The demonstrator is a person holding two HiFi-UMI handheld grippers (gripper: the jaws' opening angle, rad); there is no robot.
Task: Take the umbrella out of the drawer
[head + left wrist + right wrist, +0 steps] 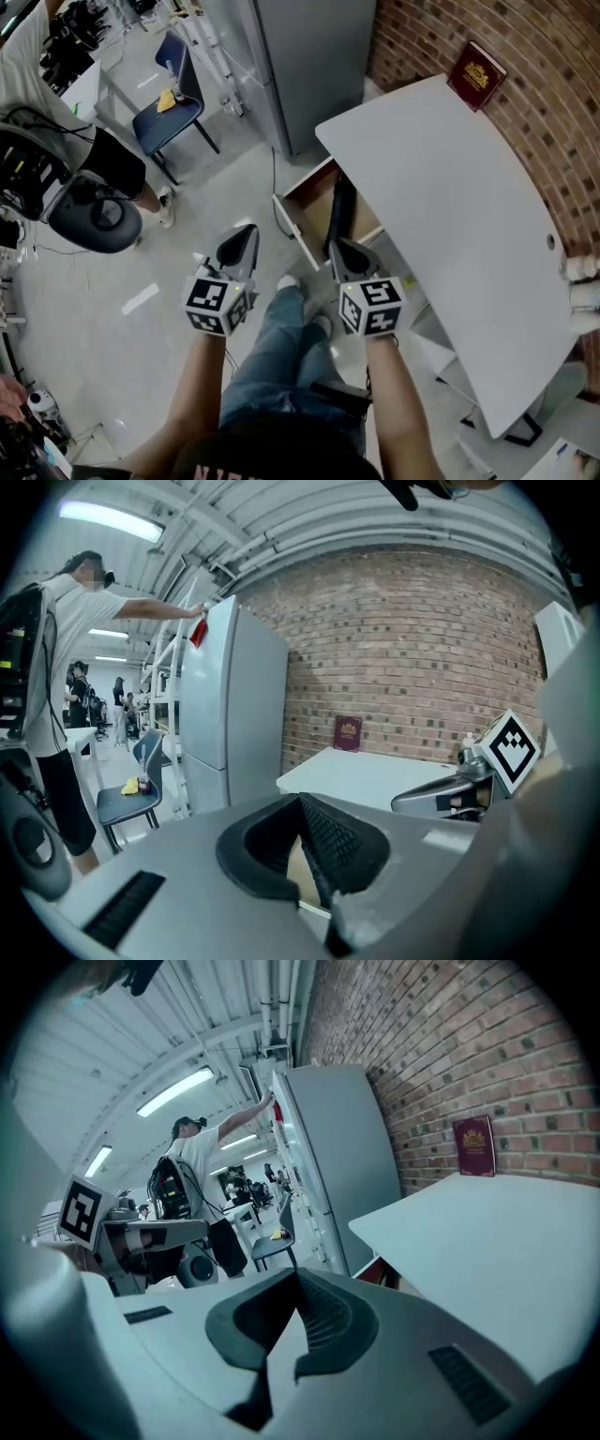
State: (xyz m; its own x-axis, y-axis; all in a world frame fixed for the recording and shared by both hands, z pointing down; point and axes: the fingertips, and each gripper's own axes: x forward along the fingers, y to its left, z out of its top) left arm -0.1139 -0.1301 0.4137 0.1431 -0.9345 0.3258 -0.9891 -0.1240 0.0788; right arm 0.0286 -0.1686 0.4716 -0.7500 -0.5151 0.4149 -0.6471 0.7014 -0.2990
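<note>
Under the white table [450,216] a wooden drawer [302,208] stands pulled out. A dark folded umbrella [342,208] lies lengthwise inside it. My right gripper [339,246] hovers just in front of the drawer's near end, shut and empty, pointing at the umbrella. My left gripper [247,231] hangs to the left of the drawer over the floor, also shut with nothing in it. In the left gripper view the pads [323,841] meet at a point. The right gripper view shows that gripper's pads [319,1321] closed the same way.
A red book [476,75] leans on the brick wall at the table's far edge. A grey fridge [300,66] stands behind the drawer. A blue chair [173,108] and a person [56,122] wearing equipment are at the left. My legs [281,347] are below the grippers.
</note>
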